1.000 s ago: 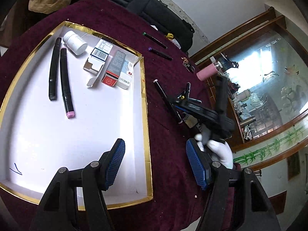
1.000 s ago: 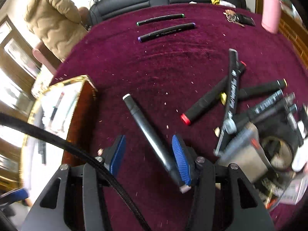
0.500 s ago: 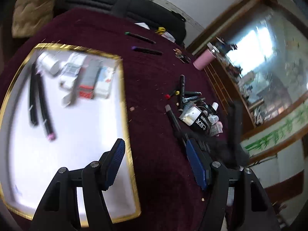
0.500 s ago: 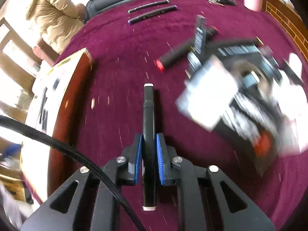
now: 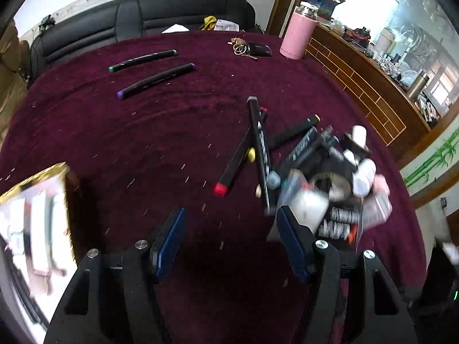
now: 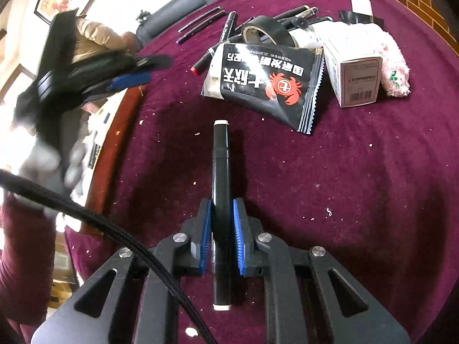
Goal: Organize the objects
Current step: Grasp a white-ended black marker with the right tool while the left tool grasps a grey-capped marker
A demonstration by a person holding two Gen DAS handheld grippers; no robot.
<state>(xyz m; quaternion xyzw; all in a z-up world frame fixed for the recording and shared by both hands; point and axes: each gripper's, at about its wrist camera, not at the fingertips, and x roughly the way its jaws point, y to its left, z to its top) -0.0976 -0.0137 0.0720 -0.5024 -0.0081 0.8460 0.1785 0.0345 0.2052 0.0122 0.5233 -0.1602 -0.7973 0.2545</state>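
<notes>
Now right hand-held gripper (image 6: pixel 222 235) clamps black marker (image 6: pixel 220 189), lifted off desk (image 6: pixel 358 172); left hand-held gripper (image 5: pixel 229 240) gapes empty. Carry marker to gold-rimmed tray (image 5: pixel 64 197), you.

Napped maroon cloth (image 6: pixel 358 186) (lint-flecked) under a glossy plastic marker (image 6: pixel 221 183) and foil packet (image 6: pixel 266 83).

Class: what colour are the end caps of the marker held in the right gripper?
White, on the marker; right wrist view.

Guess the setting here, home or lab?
Most likely a home living room: a black leather sofa behind the maroon-clothed table, a glass-fronted wooden cabinet of household clutter, and keys beside a pink bottle.
</notes>
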